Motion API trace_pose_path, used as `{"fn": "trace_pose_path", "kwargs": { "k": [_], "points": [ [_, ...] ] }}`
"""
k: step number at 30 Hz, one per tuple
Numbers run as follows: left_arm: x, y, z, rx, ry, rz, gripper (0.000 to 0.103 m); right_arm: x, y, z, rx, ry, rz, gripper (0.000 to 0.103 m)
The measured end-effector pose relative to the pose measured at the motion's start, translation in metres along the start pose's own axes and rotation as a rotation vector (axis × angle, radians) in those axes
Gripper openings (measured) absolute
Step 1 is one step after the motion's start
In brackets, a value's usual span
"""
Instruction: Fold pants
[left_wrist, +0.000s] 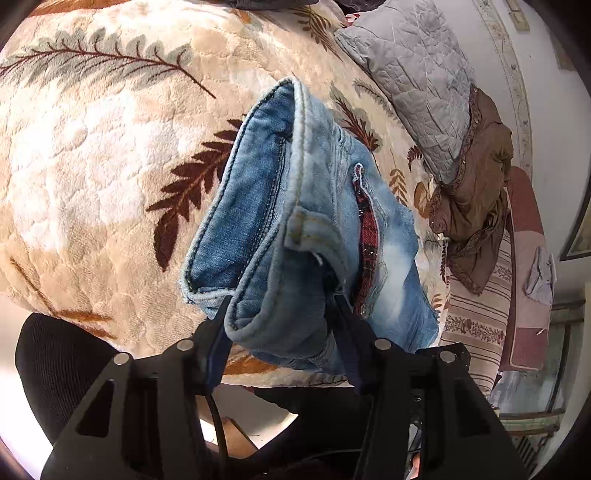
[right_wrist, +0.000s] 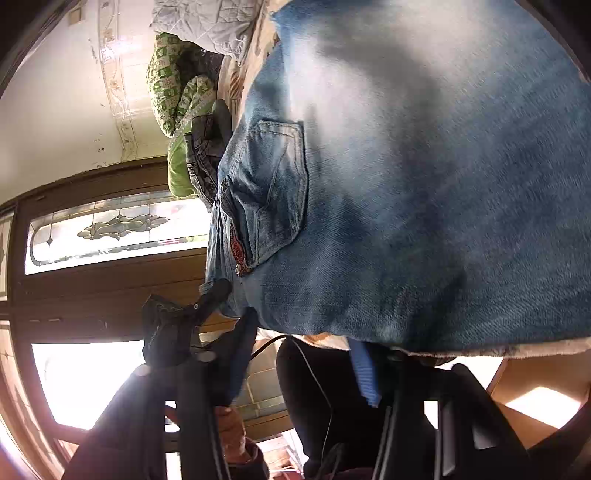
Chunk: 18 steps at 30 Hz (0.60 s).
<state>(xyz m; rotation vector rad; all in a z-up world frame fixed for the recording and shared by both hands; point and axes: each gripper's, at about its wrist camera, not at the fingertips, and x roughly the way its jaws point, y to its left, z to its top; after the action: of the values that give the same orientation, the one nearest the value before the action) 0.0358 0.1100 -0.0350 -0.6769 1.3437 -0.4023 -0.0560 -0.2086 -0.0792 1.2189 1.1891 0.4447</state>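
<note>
You are working in a lived-in home bedroom: a plush cream blanket with brown and grey leaf prints (left_wrist: 110, 155) covers the bed. At its far edge lie a grey quilted pillow (left_wrist: 417, 81) and a crumpled brown garment (left_wrist: 476, 184). Beyond that pillow stands a dark wooden door with leaded decorative glass (right_wrist: 114, 229).

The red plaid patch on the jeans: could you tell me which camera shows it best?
The left wrist view: the red plaid patch runs as a long, sharp strip down the jeans. The right wrist view shows only a small reddish sliver beside the pocket.
</note>
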Motion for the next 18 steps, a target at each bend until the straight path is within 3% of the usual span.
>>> {"fn": "trace_pose_path", "kwargs": {
  "k": [3,7,9,12,15,18],
  "points": [
    [-0.014,-0.002,-0.003,0.049,-0.044,0.052,0.043,-0.010,0.024,-0.002,-0.123,-0.041,-0.016,0.013],
    [0.008,0.021,-0.007,0.020,0.007,0.113,0.043,0.005,0.010,-0.008,-0.132,0.049,-0.126,0.012],
    [0.006,0.028,-0.008,-0.008,0.003,0.082,0.043,0.014,-0.006,-0.007,-0.089,0.081,-0.162,0.018],
    [-0.015,0.021,-0.011,0.045,-0.022,0.052,0.043,0.001,-0.002,-0.005,-0.095,0.076,-0.144,0.021],
    [-0.037,0.011,-0.014,0.126,-0.030,-0.009,0.055,-0.047,0.016,-0.007,-0.188,0.008,-0.115,0.029],
    [-0.056,0.007,-0.007,0.145,-0.095,-0.025,0.069,-0.131,0.017,-0.002,-0.232,-0.210,-0.140,0.039]
  ]
}}
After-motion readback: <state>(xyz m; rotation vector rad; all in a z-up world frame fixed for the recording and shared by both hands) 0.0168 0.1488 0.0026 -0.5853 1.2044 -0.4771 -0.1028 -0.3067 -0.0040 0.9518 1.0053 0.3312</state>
